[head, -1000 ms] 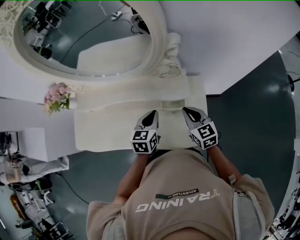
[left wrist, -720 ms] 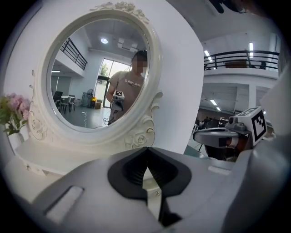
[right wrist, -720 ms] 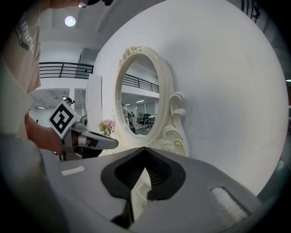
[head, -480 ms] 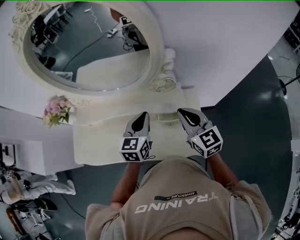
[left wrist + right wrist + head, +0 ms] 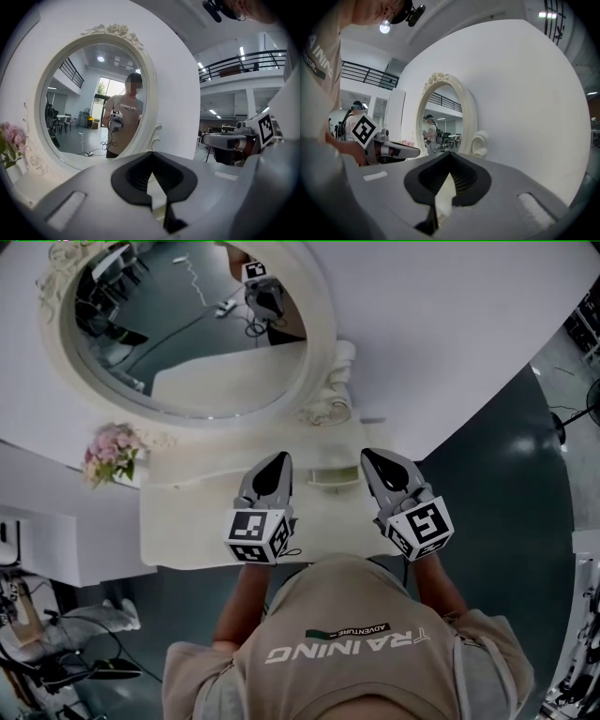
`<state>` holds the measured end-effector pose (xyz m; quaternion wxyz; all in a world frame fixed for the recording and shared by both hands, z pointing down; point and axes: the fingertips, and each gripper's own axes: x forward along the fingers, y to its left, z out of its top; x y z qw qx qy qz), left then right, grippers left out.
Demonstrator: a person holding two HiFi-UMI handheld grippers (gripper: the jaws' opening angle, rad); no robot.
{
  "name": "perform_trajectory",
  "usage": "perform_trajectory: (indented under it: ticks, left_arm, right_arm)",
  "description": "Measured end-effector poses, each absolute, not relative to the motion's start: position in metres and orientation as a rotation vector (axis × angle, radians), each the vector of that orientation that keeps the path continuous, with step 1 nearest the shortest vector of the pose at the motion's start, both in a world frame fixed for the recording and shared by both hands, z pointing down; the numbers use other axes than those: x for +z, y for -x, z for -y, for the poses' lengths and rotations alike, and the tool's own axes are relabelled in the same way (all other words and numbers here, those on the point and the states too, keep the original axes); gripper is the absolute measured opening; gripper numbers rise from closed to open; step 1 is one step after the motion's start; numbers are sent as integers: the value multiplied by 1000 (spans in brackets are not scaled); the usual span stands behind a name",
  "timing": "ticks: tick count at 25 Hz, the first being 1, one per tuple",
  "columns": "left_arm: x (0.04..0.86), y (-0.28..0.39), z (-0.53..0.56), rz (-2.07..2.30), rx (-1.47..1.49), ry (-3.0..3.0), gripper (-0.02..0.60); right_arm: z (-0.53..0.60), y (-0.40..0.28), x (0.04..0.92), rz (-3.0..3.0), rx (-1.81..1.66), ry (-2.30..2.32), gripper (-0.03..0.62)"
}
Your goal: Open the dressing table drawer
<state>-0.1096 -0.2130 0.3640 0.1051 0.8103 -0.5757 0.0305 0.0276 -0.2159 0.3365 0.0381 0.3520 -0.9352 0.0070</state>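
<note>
Dressing table drawer (image 5: pixel 333 476), a small cream-white front set in the raised back ledge of the cream-white carved dressing table (image 5: pixel 187 531), is lying between the tips of the 2 grippers; whether it is fully shut is not clear. The grey left gripper (image 5: pixel 277 461) and grey right gripper (image 5: pixel 375 459) are hovering above the tabletop, both clenched on nothing. The approach step is judged to be under way: the next move is calling for 1 gripper lowering to the drawer's pull, parting its jaws and grasping it. Compared with 1 second ago, both grippers are sitting higher and nearer the head camera, and the left one is lying further left.
</note>
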Motion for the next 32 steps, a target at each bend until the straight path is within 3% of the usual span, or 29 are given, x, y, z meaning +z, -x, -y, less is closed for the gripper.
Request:
perform_trajectory:
  ticks: [9, 32]
  left_arm:
    - [329, 113, 210, 1755, 38, -2457, 18]
    - [340, 97, 192, 1716, 13, -2437, 18]
  right_arm:
    - [209, -29, 312, 2891, -62, -1079, 2]
    - [201, -40, 329, 2842, -33, -1075, 2]
